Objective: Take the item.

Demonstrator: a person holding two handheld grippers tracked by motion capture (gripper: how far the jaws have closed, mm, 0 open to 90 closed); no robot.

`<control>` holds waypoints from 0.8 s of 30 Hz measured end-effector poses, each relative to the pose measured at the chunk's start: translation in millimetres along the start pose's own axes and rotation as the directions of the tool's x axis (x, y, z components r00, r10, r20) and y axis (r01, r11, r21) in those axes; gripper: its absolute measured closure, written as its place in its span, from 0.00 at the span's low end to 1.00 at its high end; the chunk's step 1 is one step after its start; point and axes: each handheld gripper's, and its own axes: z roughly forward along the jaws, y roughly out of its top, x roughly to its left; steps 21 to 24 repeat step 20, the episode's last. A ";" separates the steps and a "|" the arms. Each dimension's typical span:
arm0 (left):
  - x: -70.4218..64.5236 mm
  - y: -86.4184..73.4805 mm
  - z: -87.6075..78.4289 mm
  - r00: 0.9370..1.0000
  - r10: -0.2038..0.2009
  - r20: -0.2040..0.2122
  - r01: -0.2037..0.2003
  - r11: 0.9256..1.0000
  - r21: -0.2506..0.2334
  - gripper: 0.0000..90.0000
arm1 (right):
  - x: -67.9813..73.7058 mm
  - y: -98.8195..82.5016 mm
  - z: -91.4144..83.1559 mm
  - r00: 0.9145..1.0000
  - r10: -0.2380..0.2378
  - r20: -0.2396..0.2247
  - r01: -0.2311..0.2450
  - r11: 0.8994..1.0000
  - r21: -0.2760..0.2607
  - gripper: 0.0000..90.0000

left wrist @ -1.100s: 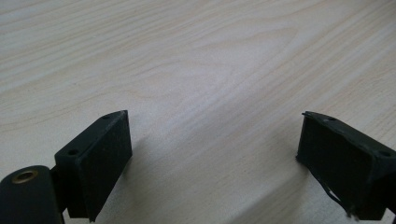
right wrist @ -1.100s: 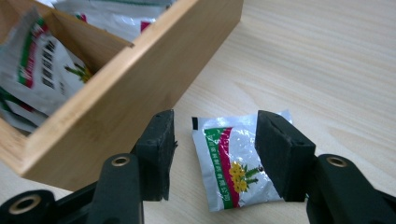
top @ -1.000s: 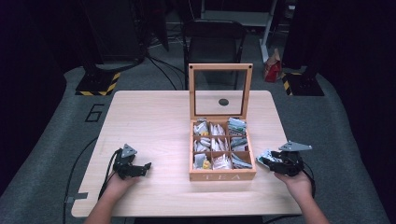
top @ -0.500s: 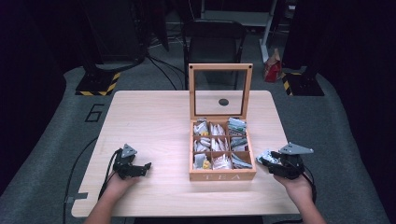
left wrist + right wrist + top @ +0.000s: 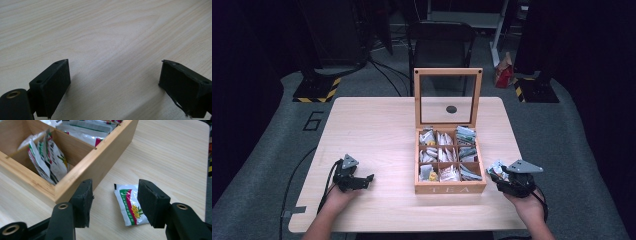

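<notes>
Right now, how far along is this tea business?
The tea box already stands open, its compartments stocked. One tea packet lies flat on the table beside it, with the right gripper open near it, not gripping. Left gripper rests open, idle. Picking up that packet remains.

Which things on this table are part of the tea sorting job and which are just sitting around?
In the job:
- white tea sachet with green and red print, flat on the table between the open right gripper jaws
- open wooden tea box with compartments

Lying about:
- idle, open left gripper
- dark chair behind the table
- red bag on the floor
</notes>
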 end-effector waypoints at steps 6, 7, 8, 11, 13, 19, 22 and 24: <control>0.4 0.1 0.3 1.000 0.004 -0.003 -0.004 1.000 -0.004 0.11 | -0.6 -7.9 4.9 1.000 0.011 -0.013 -0.011 1.000 0.018 0.51; 0.2 0.0 0.5 1.000 0.003 -0.005 -0.003 1.000 -0.008 0.11 | -1.1 -9.7 6.9 1.000 0.012 -0.021 -0.011 1.000 0.024 0.51; 0.4 0.1 0.2 1.000 0.004 -0.003 -0.004 1.000 -0.004 0.11 | -0.7 -10.6 7.4 1.000 0.013 -0.020 -0.013 0.999 0.031 0.51; 0.2 0.0 0.5 1.000 0.002 -0.005 -0.002 1.000 -0.008 0.11 | -1.4 -13.0 9.0 1.000 0.001 -0.019 0.000 0.999 0.044 0.51; 0.1 -0.2 0.8 1.000 0.001 -0.007 -0.001 1.000 -0.012 0.11 | -1.8 -14.6 10.5 1.000 -0.003 -0.018 0.004 0.999 0.043 0.51; 0.3 -0.1 0.8 1.000 0.005 -0.008 -0.005 1.000 -0.012 0.11 | -4.6 -18.1 11.9 1.000 -0.011 -0.014 0.012 0.998 0.056 0.50; 0.1 0.0 0.6 1.000 0.002 -0.005 -0.002 1.000 -0.008 0.11 | -5.2 -19.0 12.4 1.000 -0.014 -0.014 0.015 0.998 0.056 0.50; 0.1 0.0 0.6 1.000 0.002 -0.005 -0.002 1.000 -0.008 0.11 | -5.2 -19.0 12.4 1.000 -0.014 -0.014 0.015 0.998 0.056 0.50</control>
